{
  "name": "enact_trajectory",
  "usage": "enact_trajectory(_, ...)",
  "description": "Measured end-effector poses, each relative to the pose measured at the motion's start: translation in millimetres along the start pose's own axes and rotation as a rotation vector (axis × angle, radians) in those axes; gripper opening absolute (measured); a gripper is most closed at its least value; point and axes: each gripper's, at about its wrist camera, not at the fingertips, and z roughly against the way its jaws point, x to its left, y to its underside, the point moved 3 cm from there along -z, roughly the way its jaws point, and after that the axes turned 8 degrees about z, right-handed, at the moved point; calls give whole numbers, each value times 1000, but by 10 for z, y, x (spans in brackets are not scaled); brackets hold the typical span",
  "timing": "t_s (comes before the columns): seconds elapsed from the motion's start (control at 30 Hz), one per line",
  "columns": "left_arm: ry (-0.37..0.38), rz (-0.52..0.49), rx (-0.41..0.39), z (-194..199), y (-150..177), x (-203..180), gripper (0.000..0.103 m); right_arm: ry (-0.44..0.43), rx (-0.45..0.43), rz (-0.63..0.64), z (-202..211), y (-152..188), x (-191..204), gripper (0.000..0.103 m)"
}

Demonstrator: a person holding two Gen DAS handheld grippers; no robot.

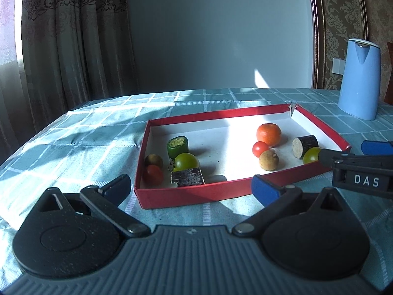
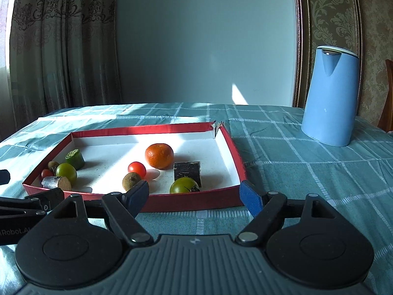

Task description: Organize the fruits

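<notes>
Our left gripper point(image 1: 191, 186) is spread wide and holds nothing; its blue-padded fingers point(image 1: 266, 193) hang just short of the near wall of the red tray point(image 1: 196, 195), which sits on the desk point(image 1: 73, 132) under a checked teal cloth. Our right gripper point(image 2: 194, 194) is just as wide and equally empty, its fingers also close to the tray's near wall.

In the left wrist view, the fruit lies ahead of the left gripper in two groups. At about 11 o'clock, in the tray's left part, we see a green cylinder piece point(image 1: 177, 145), a green tomato point(image 1: 186, 161), a brown kiwi point(image 1: 153, 160), a red tomato point(image 1: 153, 174) and a dark cut block point(image 1: 188, 177), the block nearest the gripper. At about 1 o'clock sit an orange point(image 1: 268, 134), a small red tomato point(image 1: 260, 149), another kiwi point(image 1: 269, 160), a dark cylinder piece point(image 1: 304, 145) and a second green tomato point(image 1: 311, 154).

In the right wrist view, that second green tomato point(image 2: 184, 185) lies just inside the near wall at 12 o'clock from the right gripper, touching the dark piece point(image 2: 188, 172) behind it. A kiwi point(image 2: 131, 179) sits at 11 o'clock beside the left finger.

A blue kettle point(image 2: 330, 95) stands well apart at 2 o'clock.
</notes>
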Motion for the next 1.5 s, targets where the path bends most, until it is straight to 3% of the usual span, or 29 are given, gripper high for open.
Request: enact_trajectory(1.5, 24, 3, 34, -33, 52, -12, 103, 14, 0, 32, 0, 21, 80, 81)
